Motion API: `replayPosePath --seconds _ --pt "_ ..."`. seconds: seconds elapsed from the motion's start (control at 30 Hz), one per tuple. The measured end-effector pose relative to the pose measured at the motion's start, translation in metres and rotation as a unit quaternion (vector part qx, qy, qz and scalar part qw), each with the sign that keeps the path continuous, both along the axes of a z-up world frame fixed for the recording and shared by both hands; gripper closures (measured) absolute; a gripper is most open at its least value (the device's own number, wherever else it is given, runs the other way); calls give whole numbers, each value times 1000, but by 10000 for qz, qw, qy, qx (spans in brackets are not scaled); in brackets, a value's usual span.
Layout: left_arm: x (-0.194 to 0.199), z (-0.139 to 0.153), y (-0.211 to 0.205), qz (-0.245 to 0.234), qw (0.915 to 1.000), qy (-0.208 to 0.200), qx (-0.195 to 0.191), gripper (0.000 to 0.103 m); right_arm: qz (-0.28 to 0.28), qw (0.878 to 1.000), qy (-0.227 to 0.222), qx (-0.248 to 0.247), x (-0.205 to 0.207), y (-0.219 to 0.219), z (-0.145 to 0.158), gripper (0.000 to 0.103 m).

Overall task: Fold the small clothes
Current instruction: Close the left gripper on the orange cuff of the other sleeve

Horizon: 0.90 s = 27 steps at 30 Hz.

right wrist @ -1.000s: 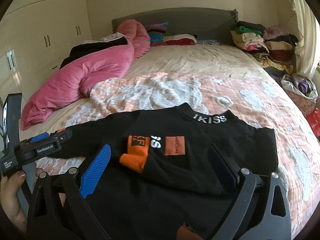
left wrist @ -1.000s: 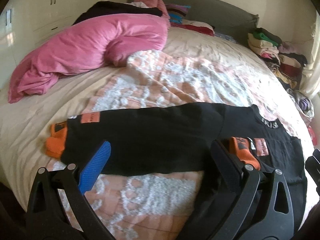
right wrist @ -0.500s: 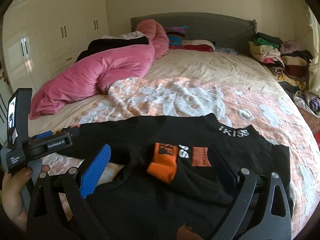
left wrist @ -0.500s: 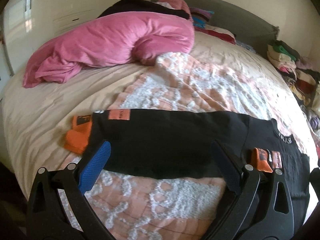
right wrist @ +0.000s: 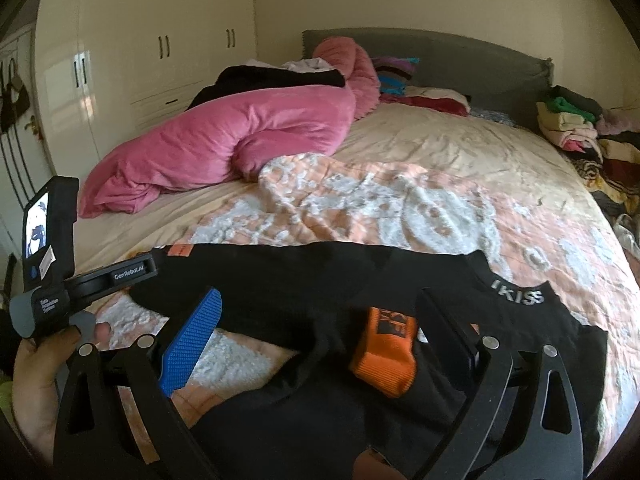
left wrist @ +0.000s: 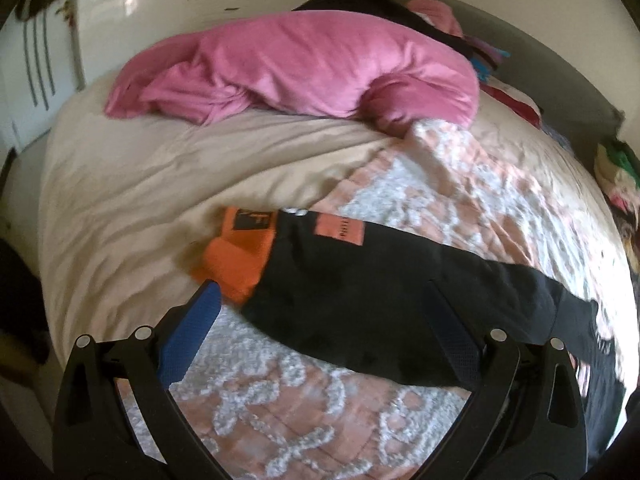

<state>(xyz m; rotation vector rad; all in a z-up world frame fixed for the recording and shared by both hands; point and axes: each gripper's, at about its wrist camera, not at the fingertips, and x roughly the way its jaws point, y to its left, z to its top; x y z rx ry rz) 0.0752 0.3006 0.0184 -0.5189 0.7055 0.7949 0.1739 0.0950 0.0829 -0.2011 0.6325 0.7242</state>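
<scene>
A small black sweatshirt (right wrist: pixel 304 292) with orange cuffs and an "IKISS" collar (right wrist: pixel 518 296) lies on the bed. One sleeve (left wrist: pixel 360 292) stretches out to the left, ending in an orange cuff (left wrist: pixel 240 256). The other sleeve is folded over the body, its orange cuff (right wrist: pixel 386 354) on top. My left gripper (left wrist: pixel 320 332) is open and empty, just above the outstretched sleeve near its cuff. My right gripper (right wrist: pixel 320 332) is open and empty over the folded sleeve. The left gripper's body (right wrist: pixel 80 280) and the hand holding it show in the right wrist view.
The sweatshirt rests on a peach and white quilt (right wrist: pixel 400 216) over a beige sheet (left wrist: pixel 140 200). A pink duvet (right wrist: pixel 224 140) lies at the back left. Stacked folded clothes (right wrist: pixel 576 128) sit at the far right. White wardrobes (right wrist: pixel 140 40) stand behind.
My left gripper has swung left along the outstretched sleeve toward its orange cuff. My right gripper has moved closer and lower over the folded sleeve. Both stay open.
</scene>
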Motion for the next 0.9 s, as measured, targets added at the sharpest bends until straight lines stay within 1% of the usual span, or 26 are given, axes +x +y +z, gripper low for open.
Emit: replayPosePath --seconds 0.17,0.3,0.43,0.5,0.6,0.67,0.73,0.77,0.83,0.87,0.9 --pt "-9 -9 16 337 9994 44 -109 9 289 9995 111 -59 3 17 -5 6" --pt "-12 -19 28 478 9984 73 -299 9 553 9981 170 -199 2 32 -13 6" --pt "-14 -33 42 589 9965 116 -585 9 865 9955 292 -257 -4 46 -20 6" --pt "-16 -40 49 636 9950 28 -773 9 1006 9939 369 -265 -7 53 -24 6" --pt "-19 -47 57 741 9928 -111 -937 9 1060 9931 443 -243 -10 55 -27 6" --pt "-21 -51 61 782 9918 -204 -990 9 1064 9927 545 -177 -12 54 -30 6" --pt "-20 -54 63 828 9918 -230 -949 9 1030 9927 617 -128 -11 51 -33 6" --pt "-19 -54 64 855 9919 -236 -913 12 997 9929 640 -119 -10 50 -34 6" --pt "-17 -53 65 842 9921 -349 -861 30 906 9932 731 -76 -7 46 -38 6" --pt "-16 -53 66 841 9922 -342 -848 48 869 9932 773 -64 -6 44 -40 6" --pt "-15 -52 66 811 9926 -356 -830 63 826 9932 821 -43 -4 42 -42 6"
